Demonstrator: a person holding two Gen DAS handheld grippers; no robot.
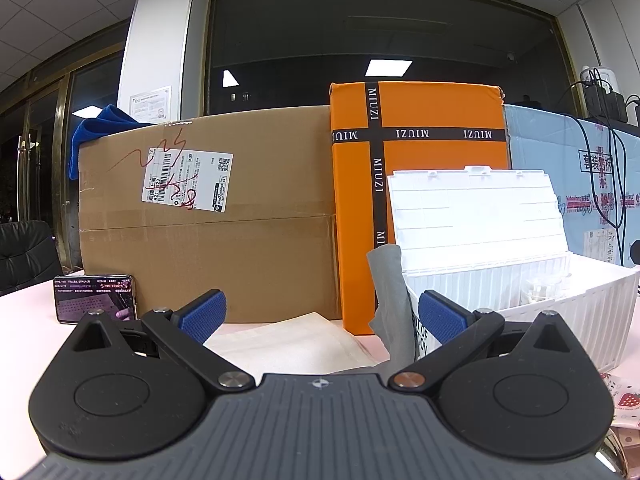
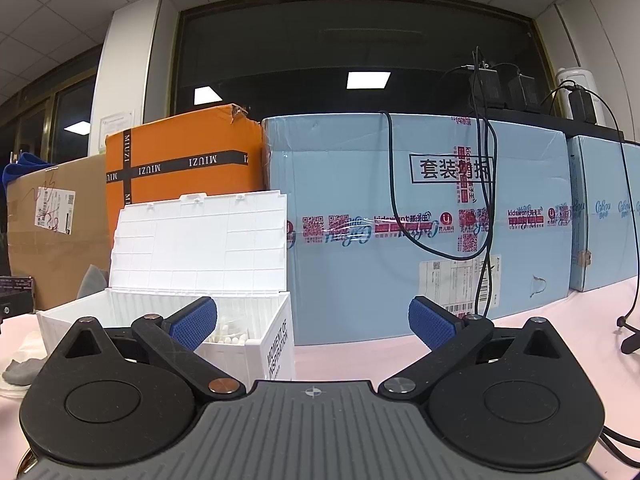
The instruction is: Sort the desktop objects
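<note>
A white plastic storage box (image 1: 560, 312) stands on the pale pink desk with its lid (image 1: 476, 216) up; it also shows in the right wrist view (image 2: 256, 344), with small white pieces (image 2: 232, 336) inside. A grey cloth (image 1: 390, 300) hangs beside the box's left end. A beige cloth (image 1: 296, 344) lies flat on the desk ahead of my left gripper (image 1: 320, 316), which is open and empty. My right gripper (image 2: 312, 322) is open and empty, just right of the box.
A brown carton (image 1: 208, 216), an orange MIUZI box (image 1: 416, 152) and blue cartons (image 2: 420, 220) form a wall behind. A phone (image 1: 94, 298) leans on the brown carton. Black cables (image 2: 486, 200) hang over the blue carton. Strawberry-print paper (image 1: 624, 400) lies at right.
</note>
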